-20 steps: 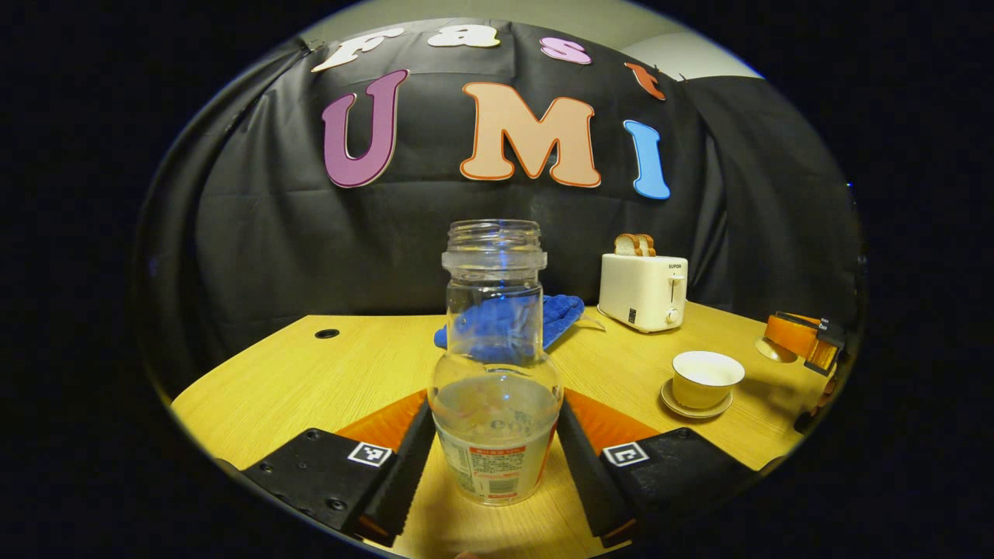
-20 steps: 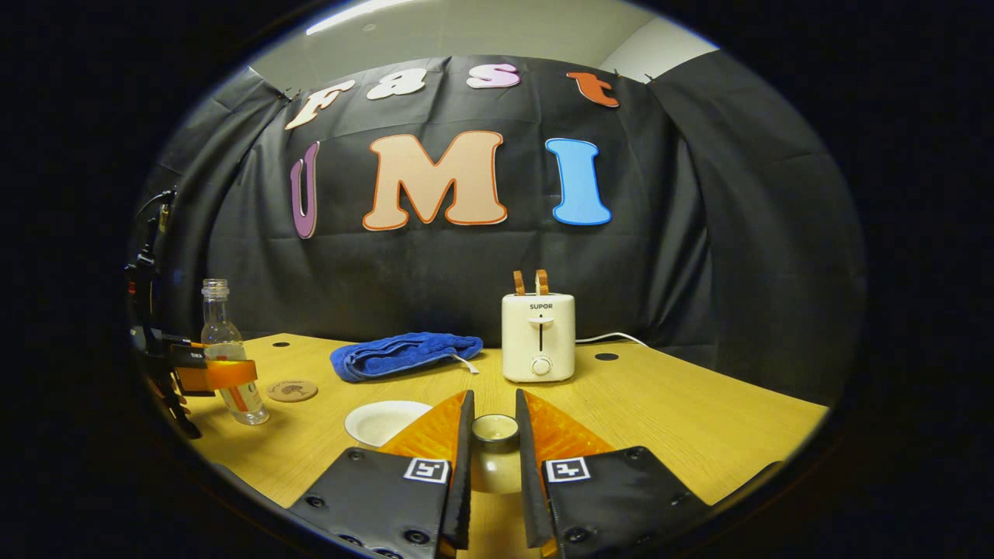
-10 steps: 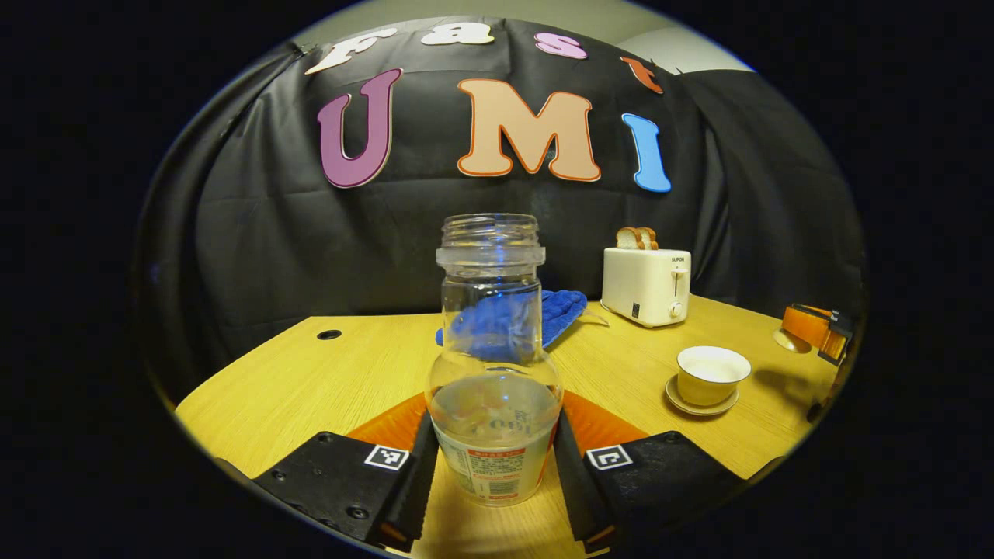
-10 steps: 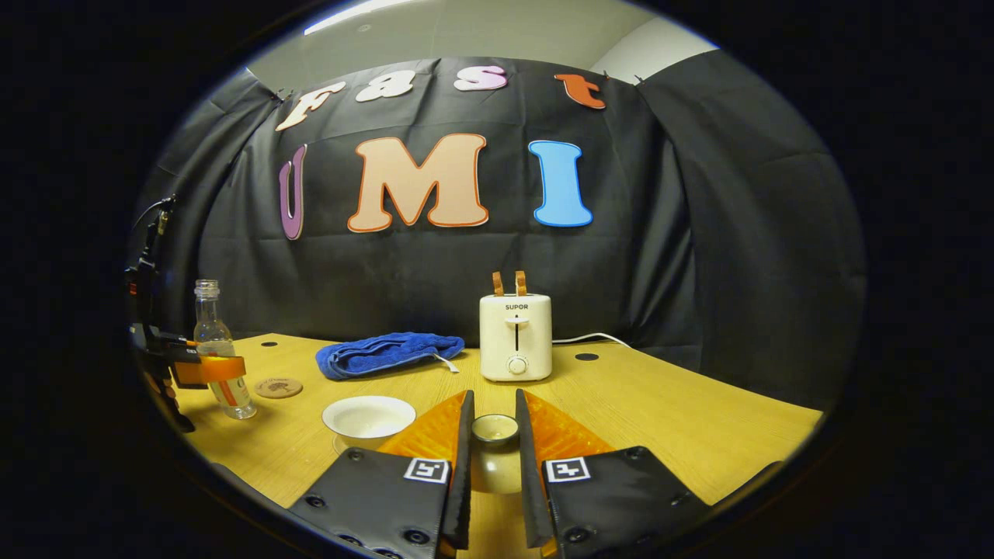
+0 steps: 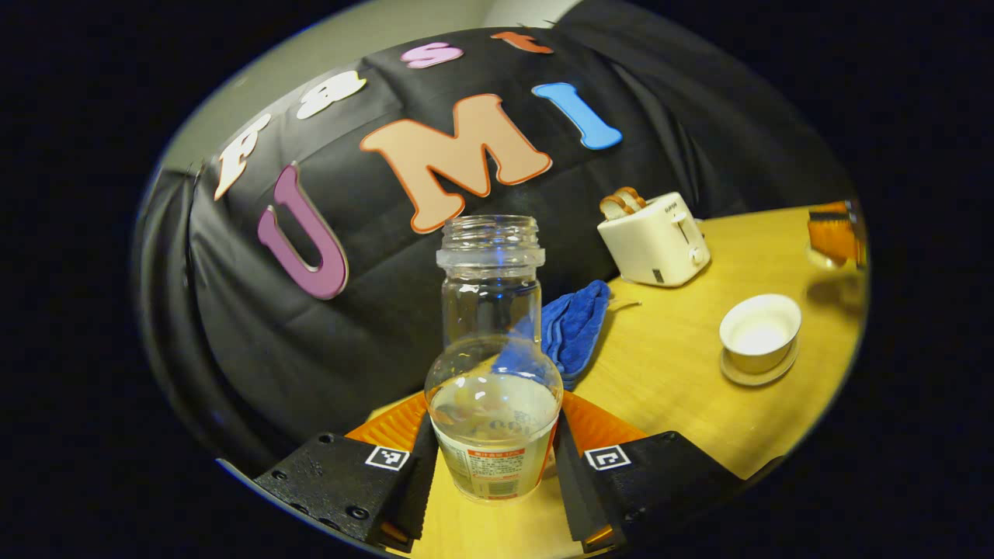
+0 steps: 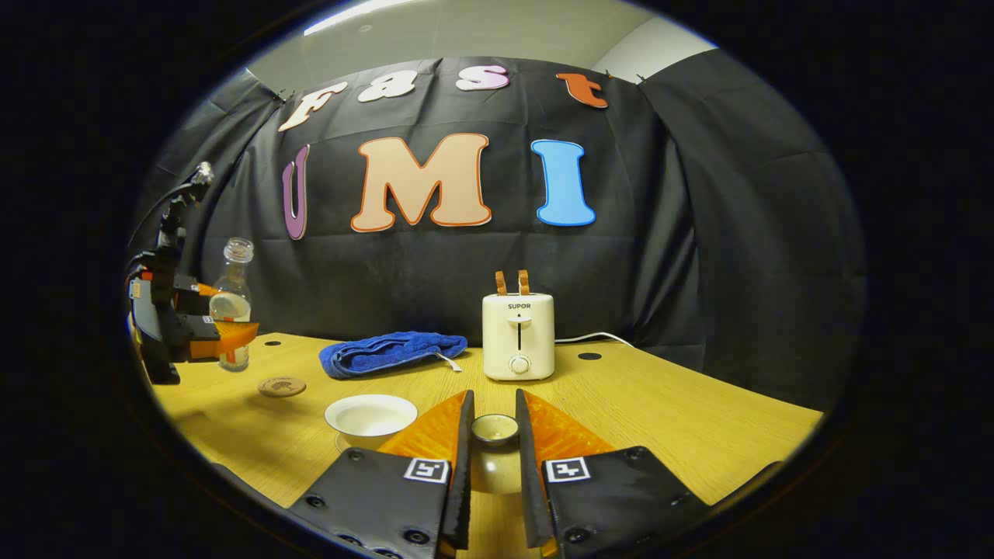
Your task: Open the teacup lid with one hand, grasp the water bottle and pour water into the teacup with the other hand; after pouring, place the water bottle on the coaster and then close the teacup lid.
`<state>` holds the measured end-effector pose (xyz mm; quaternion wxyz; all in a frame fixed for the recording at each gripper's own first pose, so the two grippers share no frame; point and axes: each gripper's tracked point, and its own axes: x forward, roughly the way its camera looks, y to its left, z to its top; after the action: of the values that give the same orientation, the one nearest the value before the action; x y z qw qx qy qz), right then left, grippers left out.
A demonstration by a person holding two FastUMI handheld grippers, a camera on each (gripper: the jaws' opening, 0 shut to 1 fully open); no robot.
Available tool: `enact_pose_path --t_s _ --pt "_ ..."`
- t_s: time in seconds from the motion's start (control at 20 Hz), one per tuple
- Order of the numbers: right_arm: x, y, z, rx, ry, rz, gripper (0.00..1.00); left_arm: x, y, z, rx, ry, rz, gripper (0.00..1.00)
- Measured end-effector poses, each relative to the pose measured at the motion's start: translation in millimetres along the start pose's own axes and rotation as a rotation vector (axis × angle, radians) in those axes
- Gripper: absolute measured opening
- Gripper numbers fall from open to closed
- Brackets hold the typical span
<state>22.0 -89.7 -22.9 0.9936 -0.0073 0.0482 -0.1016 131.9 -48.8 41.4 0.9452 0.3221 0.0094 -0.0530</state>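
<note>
My left gripper (image 5: 491,458) is shut on the clear, uncapped water bottle (image 5: 491,365), which holds some water and hangs tilted above the table. The right gripper view has the same bottle (image 6: 230,303) raised at far left in that left gripper (image 6: 202,326). The white teacup (image 5: 759,332) stands open on its saucer at the right; the right gripper view has the teacup (image 6: 370,415) left of my fingers. My right gripper (image 6: 492,458) is shut on the teacup lid (image 6: 494,458) by its knob, held to the cup's right. A round brown coaster (image 6: 281,386) lies between bottle and cup.
A folded blue towel (image 6: 392,353) lies at the back of the wooden table (image 6: 683,419). A cream toaster (image 6: 519,335) with two bread slices stands beside it, its cord trailing right. The black cloth wall closes off the back.
My left gripper has lifted the bottle off the table and tilted it; the left gripper view has rolled. The right gripper with the lid has stayed almost still.
</note>
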Motion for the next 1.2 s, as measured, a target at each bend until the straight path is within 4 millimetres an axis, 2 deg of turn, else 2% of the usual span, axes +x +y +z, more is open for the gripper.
enact_pose_path --t_s 0.05,0.3,0.5,0.8,1.2 --pt "0 1 0 0.000 0.000 0.001 0.31 3 -2 2 0.073 -0.001 -0.003 0.67" --pt "1 -3 0 0.000 0.001 -0.009 0.31 15 -37 -3 0.400 -0.006 -0.064 0.66" --pt "0 -6 0 0.000 0.001 0.000 0.31 18 -55 -9 0.525 -0.002 -0.095 0.66" --pt "1 -10 0 0.000 0.002 -0.001 0.31 27 -62 -8 0.679 0.001 -0.106 0.66" --pt "1 -9 1 0.000 0.002 0.002 0.31 26 -75 3 0.862 -0.035 -0.127 0.65"
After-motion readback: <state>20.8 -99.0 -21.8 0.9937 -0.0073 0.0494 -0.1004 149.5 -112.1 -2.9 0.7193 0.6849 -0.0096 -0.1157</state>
